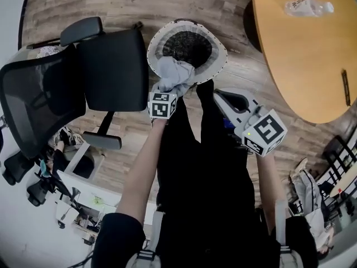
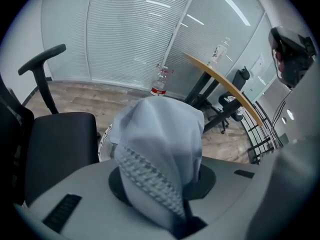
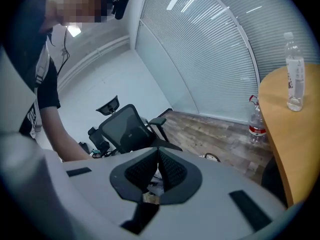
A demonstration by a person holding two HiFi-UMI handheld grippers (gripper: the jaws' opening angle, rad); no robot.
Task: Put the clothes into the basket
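My left gripper (image 1: 167,87) is shut on a light blue-grey garment (image 1: 173,73), which bunches over the near rim of the round basket (image 1: 154,42). The basket has a white mesh rim and a dark inside, and stands on the wooden floor. In the left gripper view the garment (image 2: 160,144) fills the space between the jaws and hides them, with a bit of the basket's rim (image 2: 104,143) behind it. My right gripper (image 1: 220,94) hangs to the right of the basket, shut, with nothing held. In the right gripper view its pads (image 3: 169,170) meet at the tips.
A black office chair (image 1: 111,66) stands just left of the basket, its mesh back (image 1: 39,99) further left. A round wooden table (image 1: 301,49) with a plastic bottle (image 1: 308,6) is at the upper right. Another bottle (image 2: 159,84) stands on the floor beyond the basket.
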